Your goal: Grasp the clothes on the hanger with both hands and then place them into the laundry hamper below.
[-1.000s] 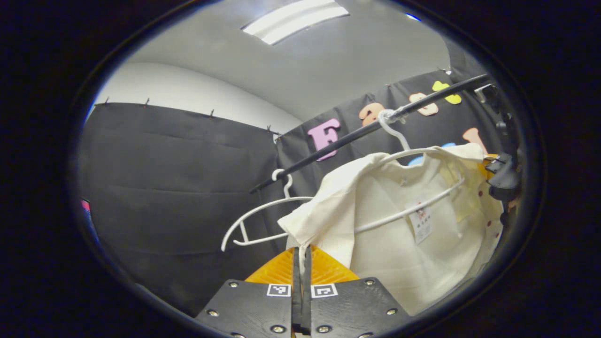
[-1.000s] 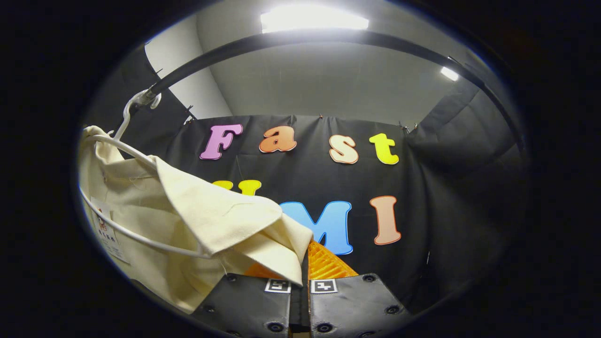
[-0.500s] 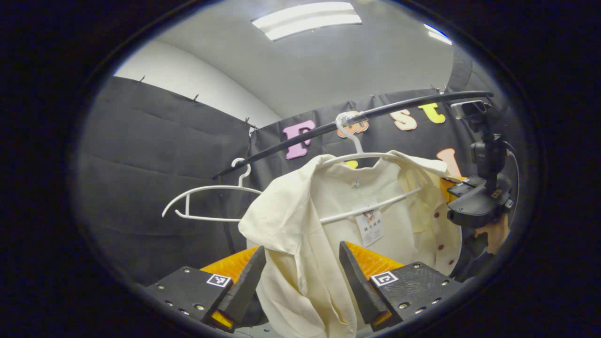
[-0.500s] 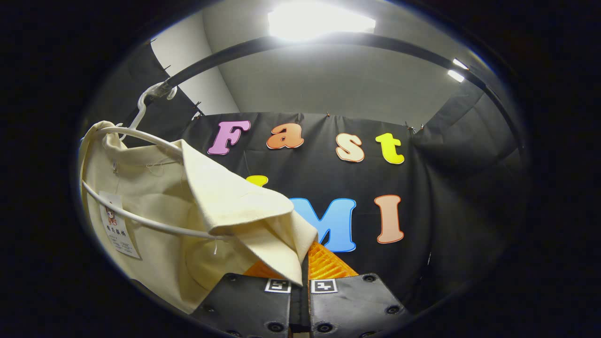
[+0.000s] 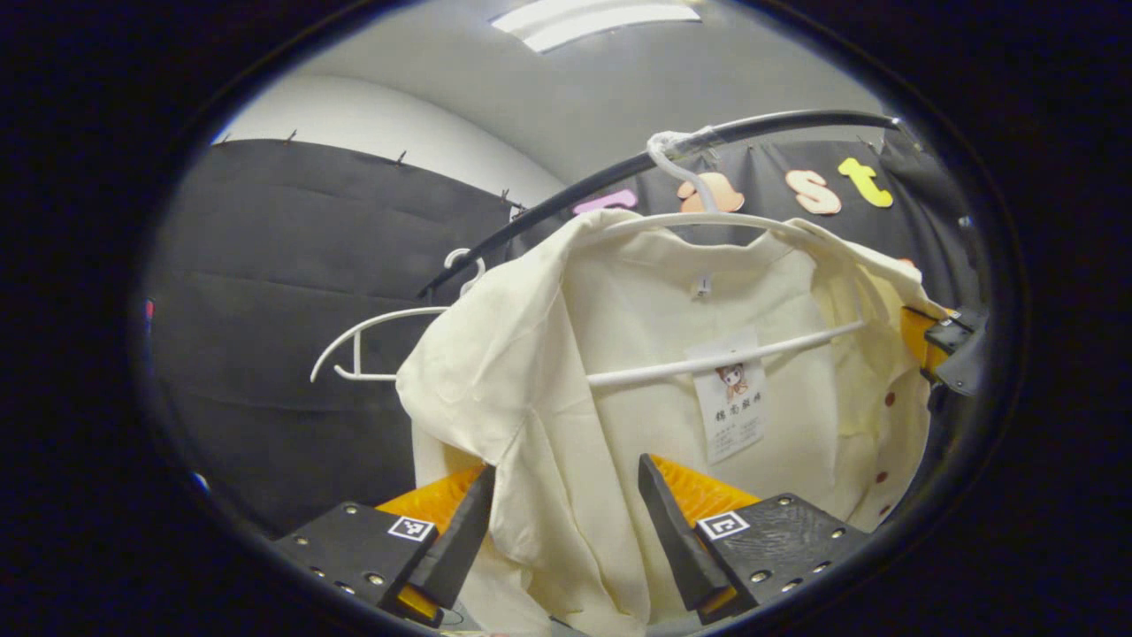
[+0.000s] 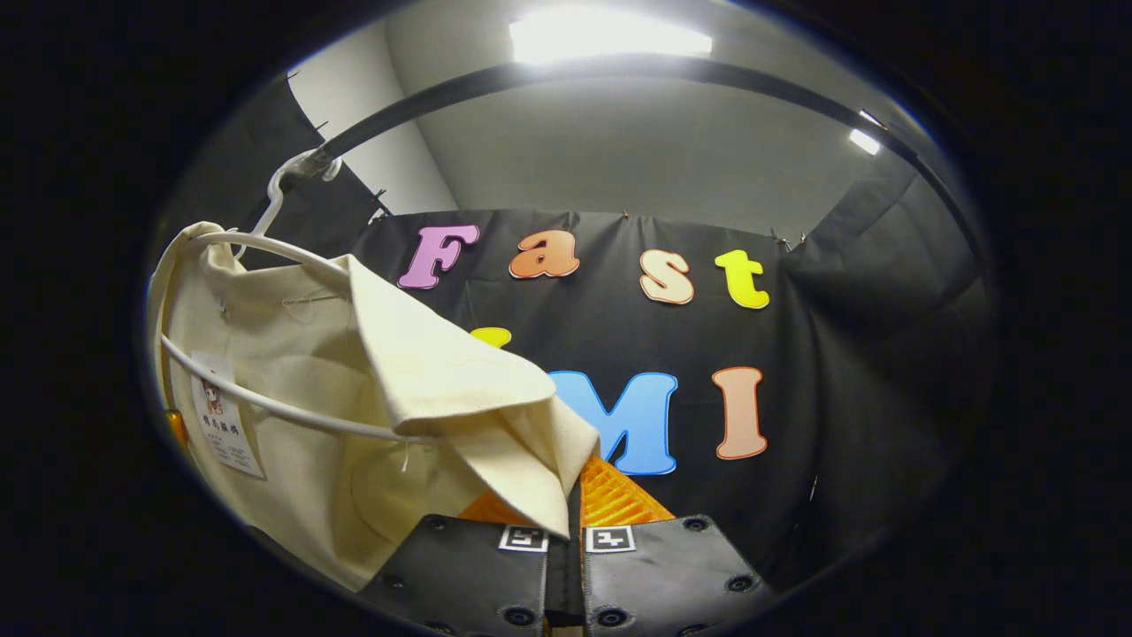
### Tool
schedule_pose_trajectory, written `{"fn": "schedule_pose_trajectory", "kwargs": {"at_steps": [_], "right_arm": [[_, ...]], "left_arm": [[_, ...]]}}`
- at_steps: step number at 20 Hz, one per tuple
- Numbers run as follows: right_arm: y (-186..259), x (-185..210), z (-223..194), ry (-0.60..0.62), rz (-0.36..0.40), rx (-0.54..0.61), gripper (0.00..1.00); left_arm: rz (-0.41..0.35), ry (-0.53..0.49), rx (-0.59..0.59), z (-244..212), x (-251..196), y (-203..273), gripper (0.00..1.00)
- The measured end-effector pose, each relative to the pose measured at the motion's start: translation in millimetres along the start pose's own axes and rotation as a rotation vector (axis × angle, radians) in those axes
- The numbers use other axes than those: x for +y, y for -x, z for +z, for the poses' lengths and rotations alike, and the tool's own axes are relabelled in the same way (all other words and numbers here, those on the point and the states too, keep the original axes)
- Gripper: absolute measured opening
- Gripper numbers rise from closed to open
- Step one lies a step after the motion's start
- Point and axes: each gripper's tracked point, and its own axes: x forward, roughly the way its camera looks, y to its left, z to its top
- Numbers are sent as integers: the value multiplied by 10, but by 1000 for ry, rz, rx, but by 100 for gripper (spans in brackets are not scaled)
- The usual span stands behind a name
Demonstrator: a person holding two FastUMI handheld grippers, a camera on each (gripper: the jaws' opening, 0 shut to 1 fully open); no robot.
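A cream shirt (image 5: 619,380) hangs on a white hanger (image 5: 707,349) hooked over the black rail (image 5: 637,164). My left gripper (image 5: 566,500) is open, and the shirt's left shoulder and sleeve hang down between its fingers. In the right gripper view the same shirt (image 6: 354,398) drapes off its hanger (image 6: 265,402), and my right gripper (image 6: 573,500) is shut on the edge of the shirt's other shoulder. The right gripper (image 5: 951,354) also shows at the far right edge of the left gripper view, against the shirt's buttoned edge.
A second, bare white hanger (image 5: 371,341) hangs on the rail left of the shirt. The black rail (image 6: 619,75) arches overhead in the right gripper view. Black cloth walls close in the booth behind and to both sides.
My left gripper let go of the shirt's sleeve and opened, then moved in closer so the shoulder fabric hangs between its fingers. The right gripper kept its hold and barely moved.
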Motion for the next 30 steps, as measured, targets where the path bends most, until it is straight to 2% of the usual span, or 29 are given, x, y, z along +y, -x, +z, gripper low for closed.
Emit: {"fn": "schedule_pose_trajectory", "kwargs": {"at_steps": [3, 7, 8, 9, 12, 14, 15, 18, 20, 25, 28, 30], "right_arm": [[-37, 36, -18, -2, 17, 0, 2], [-78, 44, -41, 1, 29, -4, 2], [-93, 38, -44, 2, 27, -5, 2], [-114, 24, -40, 0, 25, -7, 2], [-204, -42, -21, -20, 12, -12, 2], [-275, -108, 18, -33, -2, -18, 2], [-316, -136, 27, -38, -5, -21, 2], [-430, -162, 49, -71, -3, -15, 2], [-526, -158, 56, -80, 6, -6, 2], [-762, -9, -48, -199, 79, 74, 2], [-861, -42, 68, -280, 76, 61, 2], [-951, 9, -37, -278, 87, 89, 2]], "left_arm": [[41, -11, 22, -90, 84, -118, 92], [60, -34, 39, -116, 274, -110, 31], [51, -38, 30, -71, 312, -75, 8], [44, -47, 19, -31, 358, -50, 5], [79, -113, -23, 198, 702, 121, 2], [63, -120, -37, 345, 875, 160, 2], [57, -123, -43, 395, 943, 163, 2], [112, -180, -75, 651, 1261, 94, 2], [119, -201, -104, 847, 1374, 0, 2], [90, -161, -154, 1130, 1481, -134, 2], [67, -125, -214, 1378, 1448, -156, 3], [58, -128, -216, 1399, 1415, -255, 2]]}}
